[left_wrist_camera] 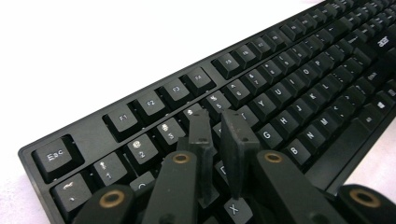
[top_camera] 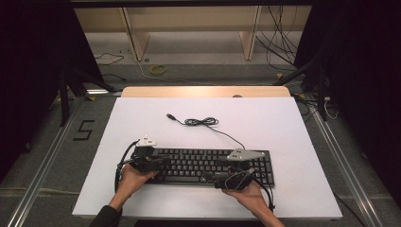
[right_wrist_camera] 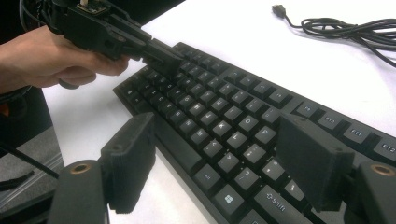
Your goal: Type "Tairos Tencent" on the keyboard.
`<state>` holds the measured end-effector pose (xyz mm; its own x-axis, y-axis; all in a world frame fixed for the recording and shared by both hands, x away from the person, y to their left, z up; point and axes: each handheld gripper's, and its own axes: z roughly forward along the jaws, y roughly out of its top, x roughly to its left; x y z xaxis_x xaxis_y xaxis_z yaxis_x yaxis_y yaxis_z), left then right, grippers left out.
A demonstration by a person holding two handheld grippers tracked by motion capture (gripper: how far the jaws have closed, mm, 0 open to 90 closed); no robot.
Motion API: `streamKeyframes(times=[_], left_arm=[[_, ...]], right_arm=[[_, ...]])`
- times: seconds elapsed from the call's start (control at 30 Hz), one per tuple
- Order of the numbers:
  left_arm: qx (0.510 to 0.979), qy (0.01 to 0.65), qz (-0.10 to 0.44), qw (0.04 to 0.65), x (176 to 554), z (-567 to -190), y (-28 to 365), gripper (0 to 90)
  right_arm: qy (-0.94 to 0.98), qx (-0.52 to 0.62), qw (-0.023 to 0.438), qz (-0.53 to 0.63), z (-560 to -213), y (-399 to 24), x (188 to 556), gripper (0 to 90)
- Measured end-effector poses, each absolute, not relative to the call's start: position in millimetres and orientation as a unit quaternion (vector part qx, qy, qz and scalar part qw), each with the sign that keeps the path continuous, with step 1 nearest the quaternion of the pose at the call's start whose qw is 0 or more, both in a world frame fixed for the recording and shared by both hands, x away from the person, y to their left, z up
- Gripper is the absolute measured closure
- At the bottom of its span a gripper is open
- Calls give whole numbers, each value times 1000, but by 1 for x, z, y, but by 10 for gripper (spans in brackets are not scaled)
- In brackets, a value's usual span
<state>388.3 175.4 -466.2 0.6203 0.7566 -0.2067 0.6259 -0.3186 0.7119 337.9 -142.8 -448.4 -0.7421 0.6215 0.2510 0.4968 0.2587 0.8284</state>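
Table (top_camera: 142,189), white-topped, largest thing in sight, carrying everything else. Keyboard (top_camera: 208,165) next: black, full-size, flat on the near half of the table, long side across; serves as the landmark for the rest. Cord (top_camera: 203,122) beyond the keyboard's far edge, running off its back, bunched into a small loose coil, ending in a USB plug (top_camera: 169,115) lying free on the white surface, well apart from the keys.

Left hand (top_camera: 130,182) at the keyboard's left end, wrapped round the left gripper (left_wrist_camera: 223,122). Jaws pointed in over the left block of keys, close together with only a narrow gap, nothing between them; tips hovering just above the number and upper letter rows, right of the Esc key (left_wrist_camera: 53,156). Contact with a keycap impossible to tell. Same gripper (right_wrist_camera: 159,53) seen from the other end, nose over the far-left keys.

Right hand (top_camera: 250,196) at the keyboard's near edge, toward its right end, holding the right gripper (right_wrist_camera: 219,161). Jaws spread wide apart, empty, one beside the near edge of the keyboard, the other above the right-hand keys near Shift, with the bottom letter rows showing in the gap between.
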Motion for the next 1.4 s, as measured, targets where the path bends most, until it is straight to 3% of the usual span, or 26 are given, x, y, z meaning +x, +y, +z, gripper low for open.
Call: streamKeyframes(times=[0.53,0.97,1.4], left_arm=[[802,425,77,412,383,-462,178,732],[791,428,69,432,375,-457,182,526],[779,435,71,446,366,-456,187,421]], right_arm=[[792,352,61,494,-448,-142,338,294],[795,349,60,492,-449,-137,339,294],[799,343,54,492,-448,-128,341,299]])
